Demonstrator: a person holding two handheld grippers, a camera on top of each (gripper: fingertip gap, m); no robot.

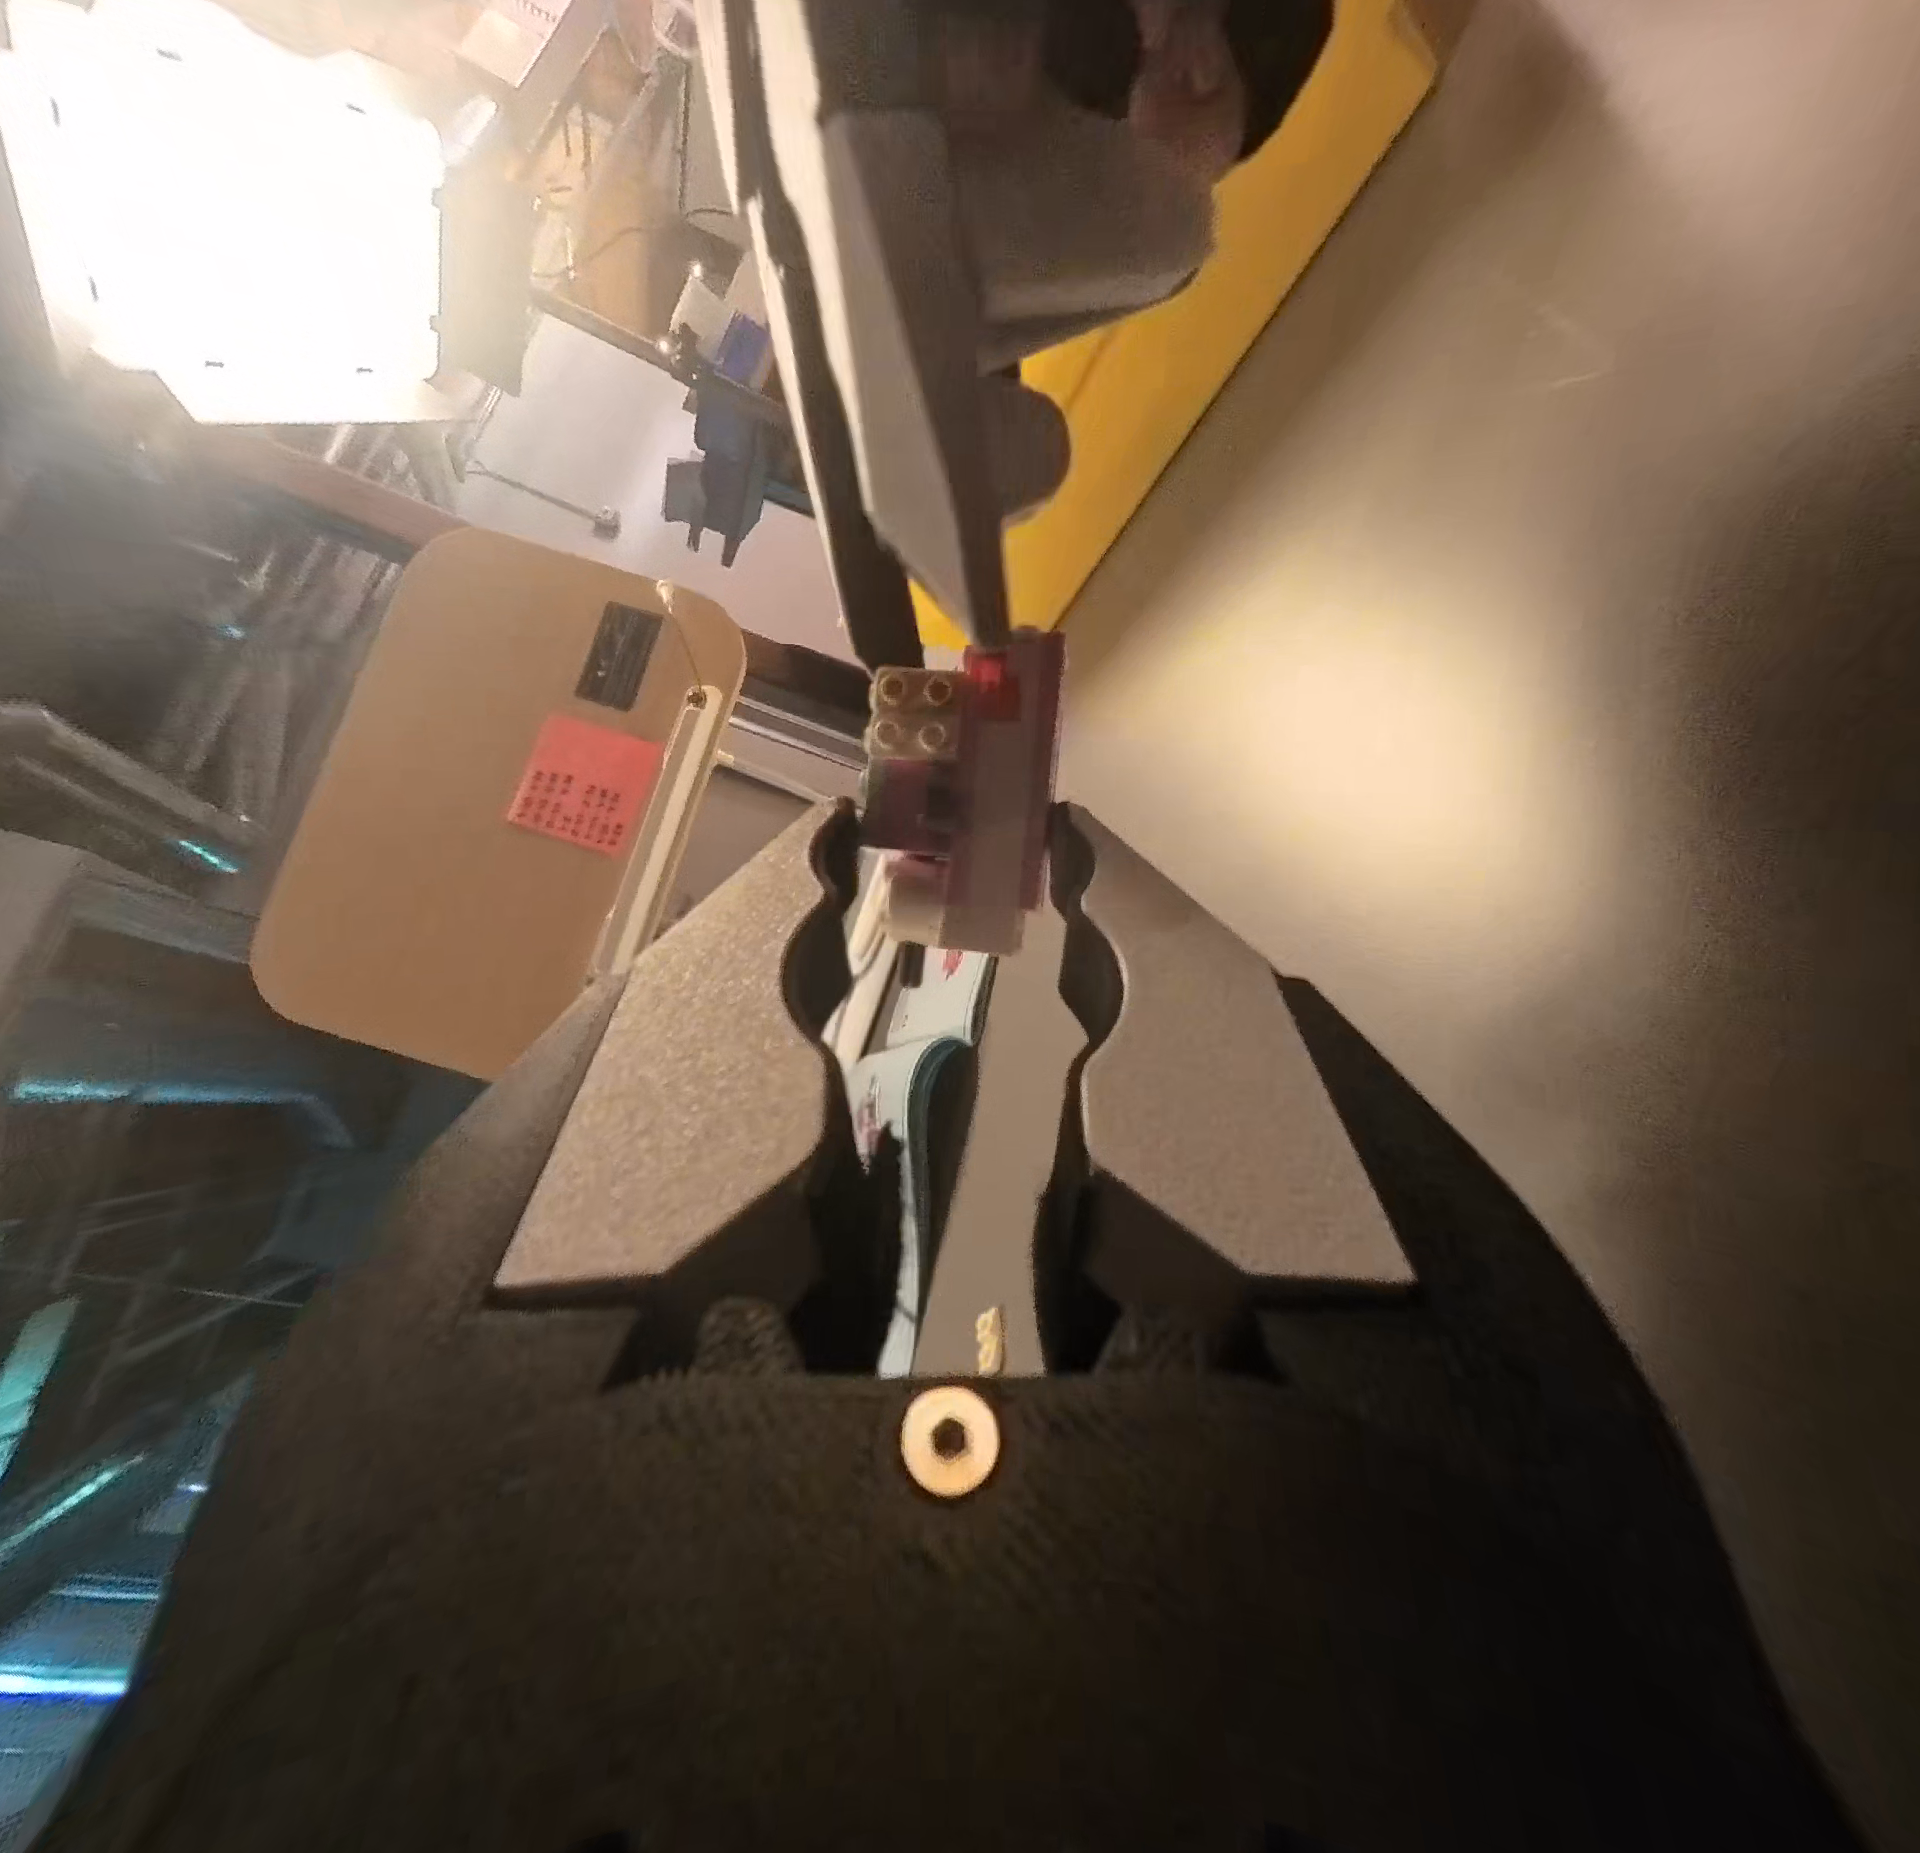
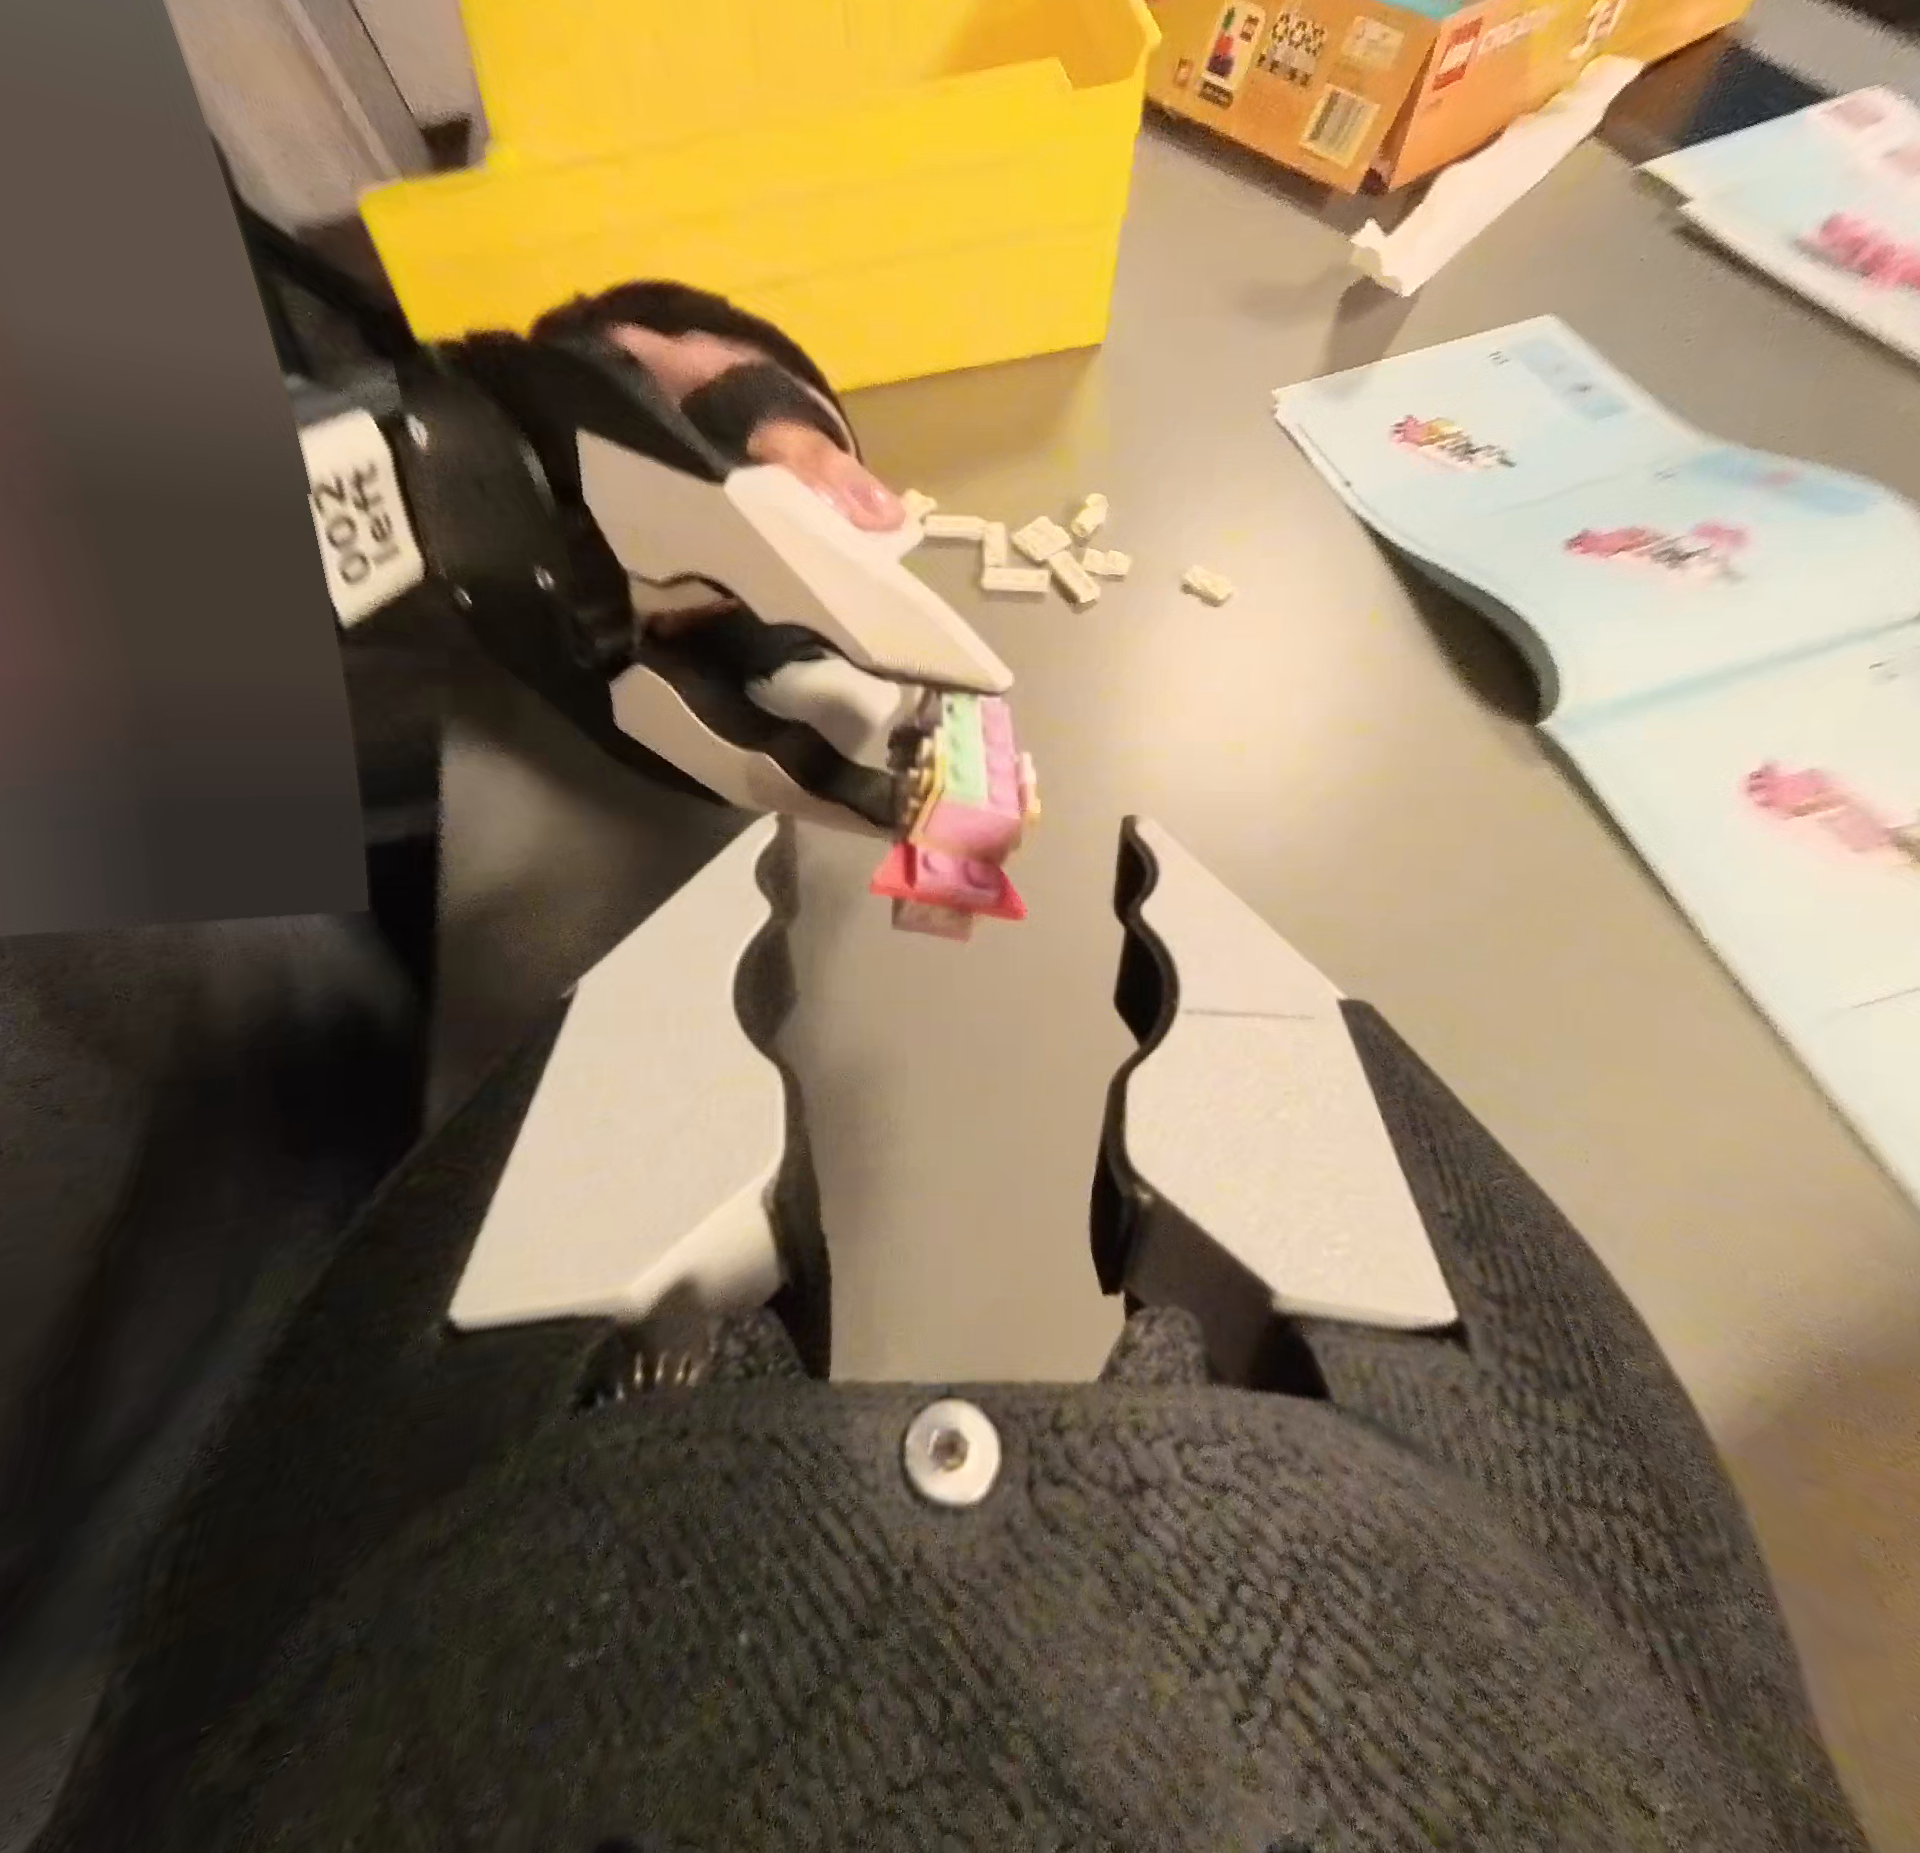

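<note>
The brick model [image 2: 961, 816], pink with green, tan and red parts, is pinched between the 2 fingertips of the left gripper [image 1: 956, 847], above the grey table [image 2: 1299, 764]. The right gripper [image 2: 951, 868] stands wide open just beside the model, its fingers not touching it. Behind lie loose tan bricks [image 2: 1049, 556], a yellow bin [image 2: 779, 141], an orange box [image 2: 1351, 68] and open booklets [image 2: 1610, 556]. A person's gloved hand [image 2: 748, 421] holds the left gripper.
</note>
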